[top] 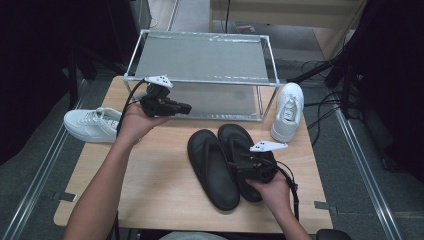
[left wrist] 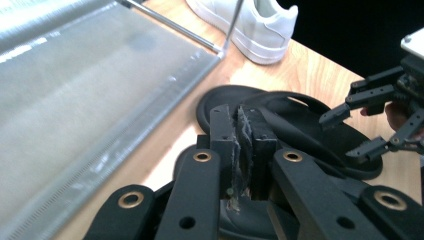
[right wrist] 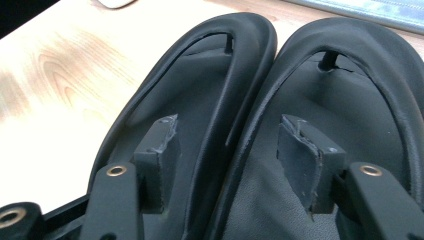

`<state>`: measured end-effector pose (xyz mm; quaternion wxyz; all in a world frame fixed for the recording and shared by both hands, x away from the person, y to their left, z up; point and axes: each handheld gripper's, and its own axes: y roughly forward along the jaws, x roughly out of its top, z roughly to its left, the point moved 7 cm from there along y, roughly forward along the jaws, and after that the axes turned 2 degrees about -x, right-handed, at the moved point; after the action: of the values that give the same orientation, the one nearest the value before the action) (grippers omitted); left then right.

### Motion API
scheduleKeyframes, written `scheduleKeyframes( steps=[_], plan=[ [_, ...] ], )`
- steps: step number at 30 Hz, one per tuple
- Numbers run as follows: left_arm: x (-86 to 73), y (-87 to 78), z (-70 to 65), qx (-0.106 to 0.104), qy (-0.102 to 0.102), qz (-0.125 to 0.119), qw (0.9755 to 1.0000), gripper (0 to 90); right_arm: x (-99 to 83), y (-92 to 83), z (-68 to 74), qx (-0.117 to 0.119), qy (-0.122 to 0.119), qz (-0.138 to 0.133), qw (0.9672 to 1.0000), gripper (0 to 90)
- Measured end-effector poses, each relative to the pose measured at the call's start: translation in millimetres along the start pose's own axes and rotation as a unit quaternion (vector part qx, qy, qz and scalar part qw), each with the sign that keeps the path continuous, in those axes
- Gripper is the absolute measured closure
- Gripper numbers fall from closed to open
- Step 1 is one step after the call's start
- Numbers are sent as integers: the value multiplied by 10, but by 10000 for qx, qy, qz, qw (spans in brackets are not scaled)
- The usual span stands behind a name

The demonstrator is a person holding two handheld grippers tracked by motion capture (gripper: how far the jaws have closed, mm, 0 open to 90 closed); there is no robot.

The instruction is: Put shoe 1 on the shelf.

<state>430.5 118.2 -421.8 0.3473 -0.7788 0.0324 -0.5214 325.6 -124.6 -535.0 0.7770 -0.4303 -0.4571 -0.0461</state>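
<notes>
Flip-flops [top: 225, 162], black pair, lay side by side on worktop [top: 150, 185], right under right tool [top: 239, 166]. Its jaws were spread astride adjoining edges, prob. to pinch both at once. Left tool [top: 186, 107] pressed together w/ nothing between, parked beside metal rack [top: 200, 55].

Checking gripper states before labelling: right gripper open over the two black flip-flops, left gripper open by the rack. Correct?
Not quite. The left gripper is shut, jaws pressed together in the left gripper view. The right gripper is open over the black flip-flops, and the left is by the rack.
</notes>
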Motion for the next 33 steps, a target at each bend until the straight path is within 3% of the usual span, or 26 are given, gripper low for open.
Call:
scheduleKeyframes(
  steps=[7,14,17,20,23,28,33],
  plan=[
    [204,-64,151,44,138,-102,9998,886,24,58,5,-62,76,7,10000,377],
    [366,-165,296,-67,71,-327,9994,882,-27,192,48,-308,31,176,9994,377],
    [407,-192,376,61,82,-313,9995,885,-59,242,69,-376,2,185,9991,379],
    [472,-209,444,124,62,-480,9988,886,-88,283,82,-433,4,224,9988,381],
    [493,-182,544,377,90,-377,9985,887,-102,319,90,-478,68,208,9986,387],
    [487,-101,684,345,-73,-373,9987,889,-107,371,105,-578,92,177,9981,402],
    [463,-41,790,471,-130,-318,9983,891,-102,419,114,-677,84,147,9976,404]
  ],
)
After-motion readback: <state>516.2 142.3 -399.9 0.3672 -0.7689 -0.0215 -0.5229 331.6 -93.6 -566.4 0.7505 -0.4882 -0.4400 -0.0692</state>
